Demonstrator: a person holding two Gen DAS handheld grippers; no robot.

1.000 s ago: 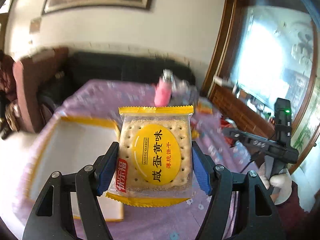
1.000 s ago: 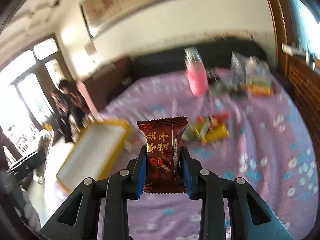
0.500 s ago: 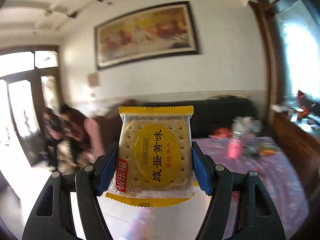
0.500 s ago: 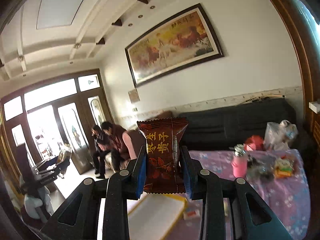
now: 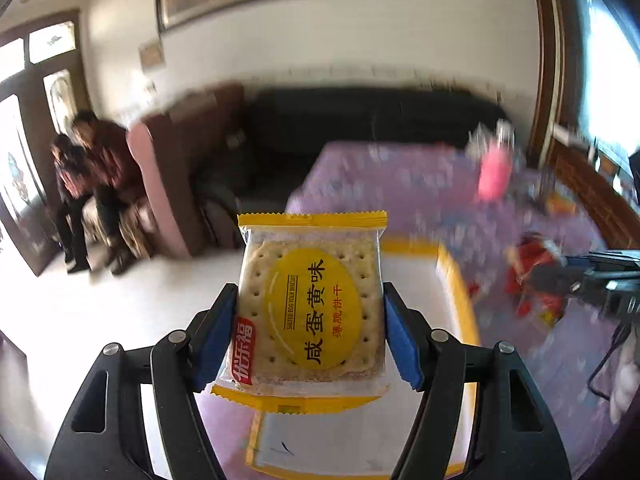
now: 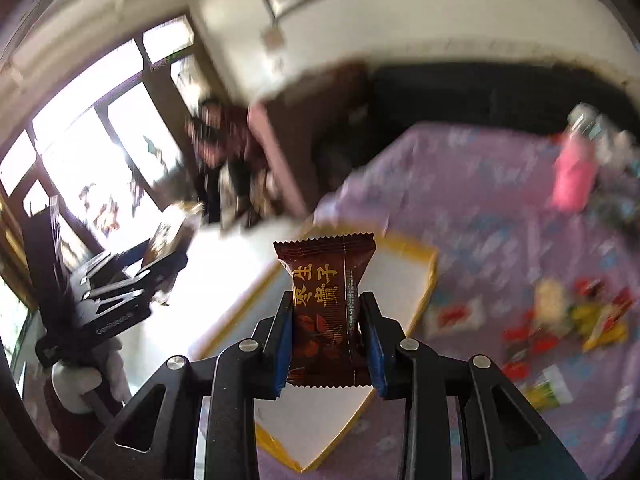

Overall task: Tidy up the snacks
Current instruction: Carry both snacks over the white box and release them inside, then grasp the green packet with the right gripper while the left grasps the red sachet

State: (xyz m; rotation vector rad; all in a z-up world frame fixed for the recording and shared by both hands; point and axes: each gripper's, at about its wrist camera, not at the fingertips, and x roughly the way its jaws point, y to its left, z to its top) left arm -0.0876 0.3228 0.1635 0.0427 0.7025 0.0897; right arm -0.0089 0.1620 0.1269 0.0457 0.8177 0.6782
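Observation:
My left gripper (image 5: 308,336) is shut on a yellow-edged cracker packet (image 5: 310,308), its blue pads pressing both sides. Behind the packet lies a white tray with a yellow rim (image 5: 456,276) on the purple flowered tablecloth (image 5: 400,176). My right gripper (image 6: 328,340) is shut on a dark brown candy packet (image 6: 324,308) with gold characters, held upright above the same tray (image 6: 430,276). Loose snacks (image 6: 568,316) lie scattered on the cloth to the right. The right gripper also shows in the left wrist view at the right edge (image 5: 600,276), and the left one at the left of the right wrist view (image 6: 120,284).
A pink bottle (image 5: 494,172) stands at the table's far side, also seen in the right wrist view as the pink bottle (image 6: 572,176). A dark sofa (image 5: 360,120) runs behind the table. Two people (image 5: 92,168) sit by the door at left. Pale floor (image 5: 100,300) lies left of the table.
Both views swung up toward the wall and ceiling half a second ago, then back down onto the tray and table. Both packets stay gripped the same way.

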